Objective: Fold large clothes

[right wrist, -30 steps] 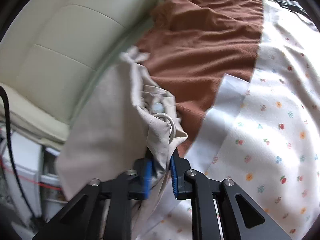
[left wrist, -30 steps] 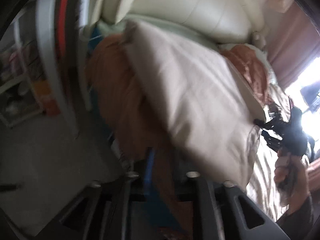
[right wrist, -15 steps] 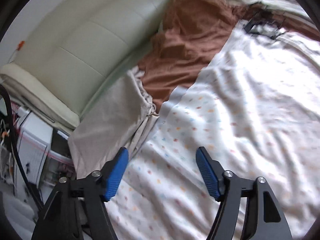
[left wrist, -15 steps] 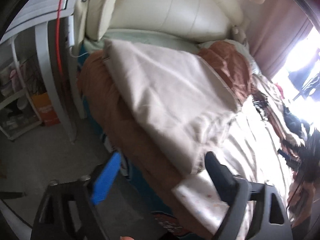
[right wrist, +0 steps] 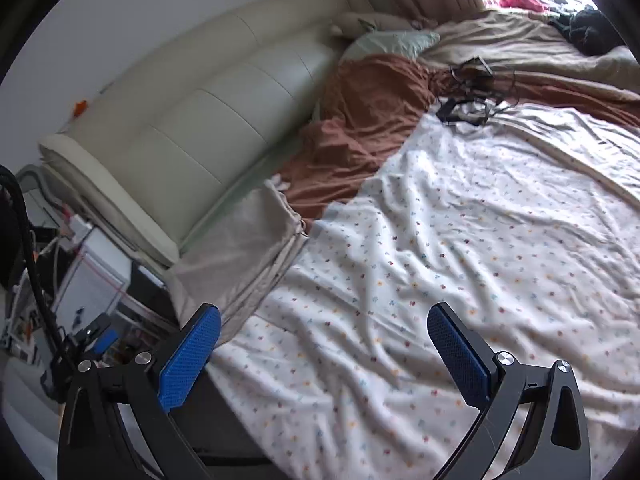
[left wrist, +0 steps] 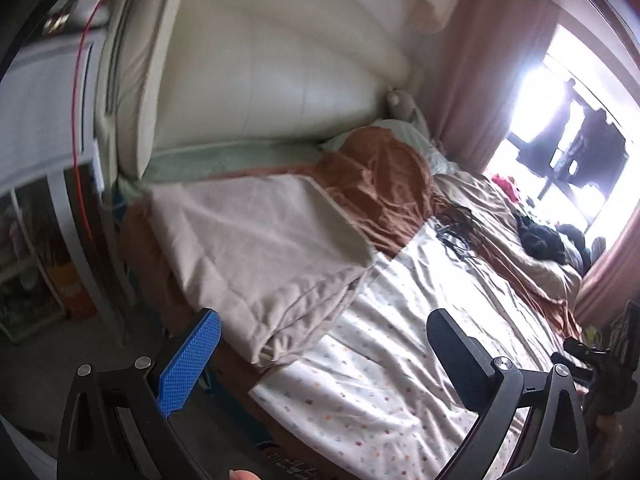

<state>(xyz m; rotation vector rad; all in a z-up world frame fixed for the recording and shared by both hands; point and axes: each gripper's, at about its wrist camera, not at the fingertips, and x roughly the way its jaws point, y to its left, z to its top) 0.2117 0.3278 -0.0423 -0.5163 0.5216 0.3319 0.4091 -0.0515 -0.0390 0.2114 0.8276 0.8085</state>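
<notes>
A folded beige garment [left wrist: 264,248] lies at the near corner of the bed, by the cream headboard; it also shows in the right wrist view [right wrist: 248,248]. It rests partly on a brown blanket [left wrist: 380,184] and beside a white flower-print sheet [right wrist: 460,240]. My left gripper [left wrist: 320,344] is open and empty, held back from the garment's near edge. My right gripper [right wrist: 324,332] is open and empty, above the flower-print sheet, to the right of the garment.
A cream padded headboard [right wrist: 192,120] runs along the bed's far side. Black cables [right wrist: 468,96] and dark clothes [left wrist: 540,236] lie farther along the bed. White shelving [left wrist: 44,128] stands left of the bed. The right gripper's body [left wrist: 600,364] shows at the left view's right edge.
Both grippers have opened and let go of the beige garment, which now lies folded on the bed. Both have pulled back from it.
</notes>
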